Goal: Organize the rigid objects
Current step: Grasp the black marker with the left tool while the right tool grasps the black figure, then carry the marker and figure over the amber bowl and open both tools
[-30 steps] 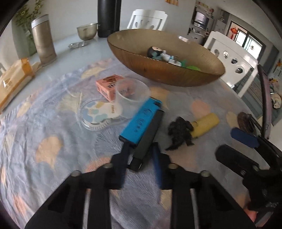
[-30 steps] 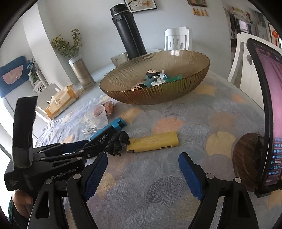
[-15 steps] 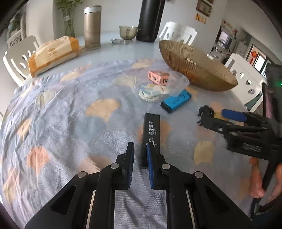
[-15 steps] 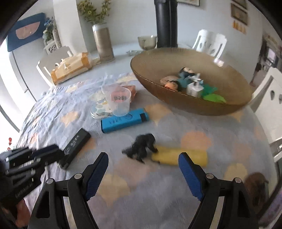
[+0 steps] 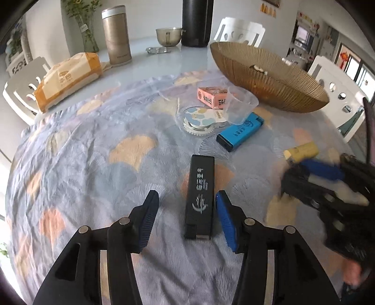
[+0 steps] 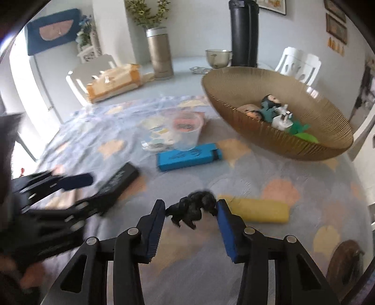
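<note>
A black box [image 5: 200,197] lies flat on the patterned cloth between the fingers of my left gripper [image 5: 186,214]. Its jaws are opening, and the left pad stands well clear of the box. In the right wrist view my right gripper [image 6: 191,220] is closing on a small black toy figure [image 6: 192,208], with a pad touching each end of it. A yellow box [image 6: 257,210] lies just right of the toy. A blue box [image 6: 188,157] lies farther back. The brown bowl [image 6: 293,145] holds several small toys.
A clear cup [image 5: 241,108], a pink box [image 5: 212,97] and a round blister pack [image 5: 201,119] sit near the bowl. At the table's back stand a tissue pack [image 5: 68,79], a gold flask [image 5: 117,35], a black flask [image 5: 196,21] and a metal bowl [image 5: 168,35]. White chairs ring the table.
My left gripper dragged the black box away from the blue box, then opened and let it go. My right gripper moved in over the black toy and its jaws narrowed around it.
</note>
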`<state>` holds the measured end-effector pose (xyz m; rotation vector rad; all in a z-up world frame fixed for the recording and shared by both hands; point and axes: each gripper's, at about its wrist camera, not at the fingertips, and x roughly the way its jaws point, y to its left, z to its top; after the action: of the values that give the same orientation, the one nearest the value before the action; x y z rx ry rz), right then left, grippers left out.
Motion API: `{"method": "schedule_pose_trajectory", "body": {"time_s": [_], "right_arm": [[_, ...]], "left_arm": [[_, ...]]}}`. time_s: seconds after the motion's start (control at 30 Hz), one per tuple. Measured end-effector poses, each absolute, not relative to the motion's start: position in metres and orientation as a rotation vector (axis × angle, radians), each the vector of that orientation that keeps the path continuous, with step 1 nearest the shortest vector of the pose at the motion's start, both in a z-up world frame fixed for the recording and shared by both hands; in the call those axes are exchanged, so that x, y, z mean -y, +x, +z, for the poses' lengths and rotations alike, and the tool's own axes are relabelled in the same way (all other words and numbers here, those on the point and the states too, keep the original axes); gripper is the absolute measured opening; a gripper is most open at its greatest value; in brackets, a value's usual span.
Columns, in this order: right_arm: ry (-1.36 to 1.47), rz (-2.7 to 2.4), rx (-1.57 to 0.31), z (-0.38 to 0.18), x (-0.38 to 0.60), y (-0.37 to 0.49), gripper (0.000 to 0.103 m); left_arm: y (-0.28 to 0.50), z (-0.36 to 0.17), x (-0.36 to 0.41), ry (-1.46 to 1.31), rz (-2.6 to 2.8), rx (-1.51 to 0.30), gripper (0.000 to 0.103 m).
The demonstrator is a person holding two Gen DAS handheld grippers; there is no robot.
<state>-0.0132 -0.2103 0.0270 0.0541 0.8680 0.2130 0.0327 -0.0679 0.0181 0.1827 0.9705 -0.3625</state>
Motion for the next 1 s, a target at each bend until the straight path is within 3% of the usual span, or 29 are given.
{"method": "schedule_pose_trajectory", "body": {"time_s": [0.03, 0.07, 0.1, 0.13, 0.23, 0.33, 0.37, 0.73, 0.83, 1.0], "right_arm": [[0.049, 0.236, -0.865, 0.027, 0.209, -0.019, 0.03], [0.039, 0.237, -0.864, 0.027, 0.207, -0.023, 0.03], [0.028, 0.234, -0.861, 0.027, 0.206, -0.026, 0.03], [0.021, 0.233, -0.861, 0.026, 0.206, -0.029, 0.03], [0.073, 0.278, -0.906, 0.018, 0.213, -0.032, 0.033], [0.156, 0.284, -0.926, 0.012, 0.223, -0.035, 0.059], [0.156, 0.273, -0.927, 0.011, 0.224, -0.035, 0.06], [0.053, 0.165, -0.947, 0.01, 0.184, 0.003, 0.061], [-0.04, 0.129, -0.896, 0.008, 0.173, 0.002, 0.042], [-0.022, 0.136, -0.855, 0.018, 0.181, -0.011, 0.042]], "left_arm": [[0.034, 0.016, 0.071, 0.197, -0.363, -0.971, 0.047], [0.032, 0.016, 0.074, 0.209, -0.363, -0.949, 0.041], [0.031, 0.016, 0.076, 0.206, -0.381, -0.944, 0.026], [0.029, 0.016, 0.077, 0.206, -0.391, -0.94, 0.021], [0.028, 0.016, 0.071, 0.165, -0.395, -0.931, 0.021], [0.031, 0.017, 0.059, 0.076, -0.399, -0.924, 0.021], [0.032, 0.018, 0.054, 0.049, -0.39, -0.916, 0.021], [0.03, 0.025, 0.035, -0.047, -0.33, -0.857, 0.021], [0.031, 0.024, 0.036, -0.043, -0.333, -0.866, 0.021], [0.027, 0.028, 0.039, -0.023, -0.334, -0.836, 0.021]]}}
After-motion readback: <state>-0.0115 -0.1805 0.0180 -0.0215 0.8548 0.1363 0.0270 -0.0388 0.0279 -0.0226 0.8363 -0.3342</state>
